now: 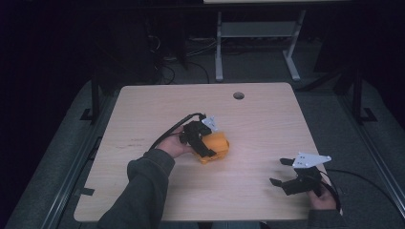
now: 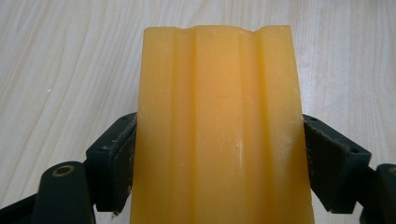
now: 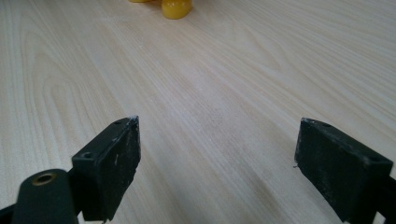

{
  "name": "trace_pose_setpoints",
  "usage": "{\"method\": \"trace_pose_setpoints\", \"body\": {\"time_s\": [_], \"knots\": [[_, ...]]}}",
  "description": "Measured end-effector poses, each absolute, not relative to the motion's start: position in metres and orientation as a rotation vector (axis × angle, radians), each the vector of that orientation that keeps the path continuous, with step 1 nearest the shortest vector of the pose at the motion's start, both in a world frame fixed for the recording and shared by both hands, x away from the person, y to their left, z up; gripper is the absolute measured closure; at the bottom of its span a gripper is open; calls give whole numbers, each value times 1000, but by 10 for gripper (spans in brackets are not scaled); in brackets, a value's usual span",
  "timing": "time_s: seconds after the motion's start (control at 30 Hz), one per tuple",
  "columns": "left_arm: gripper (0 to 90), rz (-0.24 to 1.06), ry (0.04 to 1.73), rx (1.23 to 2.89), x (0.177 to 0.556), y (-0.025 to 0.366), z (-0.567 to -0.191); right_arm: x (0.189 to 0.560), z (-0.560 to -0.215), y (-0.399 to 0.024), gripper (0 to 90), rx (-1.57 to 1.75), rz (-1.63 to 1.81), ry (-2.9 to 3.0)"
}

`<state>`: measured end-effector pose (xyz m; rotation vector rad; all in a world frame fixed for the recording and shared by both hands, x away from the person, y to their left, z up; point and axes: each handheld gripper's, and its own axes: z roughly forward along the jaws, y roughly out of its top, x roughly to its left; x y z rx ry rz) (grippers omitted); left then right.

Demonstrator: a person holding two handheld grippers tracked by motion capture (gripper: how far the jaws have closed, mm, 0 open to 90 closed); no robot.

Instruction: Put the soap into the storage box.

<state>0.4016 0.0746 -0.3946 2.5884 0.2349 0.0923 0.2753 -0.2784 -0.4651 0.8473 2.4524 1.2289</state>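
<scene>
1. The orange block (image 2: 219,126) sat between the jaws of the left tool (image 1: 206,138), near the middle of the bench (image 1: 143,109). Both jaw pads pressed against its long sides, so the left tool was clamped on the block.
2. In the left gripper view, the block's long axis ran straight away from the tool, in line with the jaws, and its far end extended well past the pad tips.
3. The block was a translucent orange-yellow. Shallow lengthwise grooves ran along its upper face, and pale scuffs marked its surface.
4. The right tool (image 1: 282,171) was at the near right of the bench, well apart from the block. Its jaws stood wide apart with only bare bench between them.
</scene>
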Motion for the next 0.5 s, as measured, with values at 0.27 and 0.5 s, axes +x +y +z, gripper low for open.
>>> {"method": "trace_pose_setpoints", "body": {"time_s": [0.27, 0.5], "knots": [[200, 103, 238, 2599, 400, 75, -395, 275, -465, -279, 137, 848, 1228, 2452], [172, 130, 241, 2615, 397, 82, -393, 276, -466, -277, 137, 843, 1225, 2459]]}}
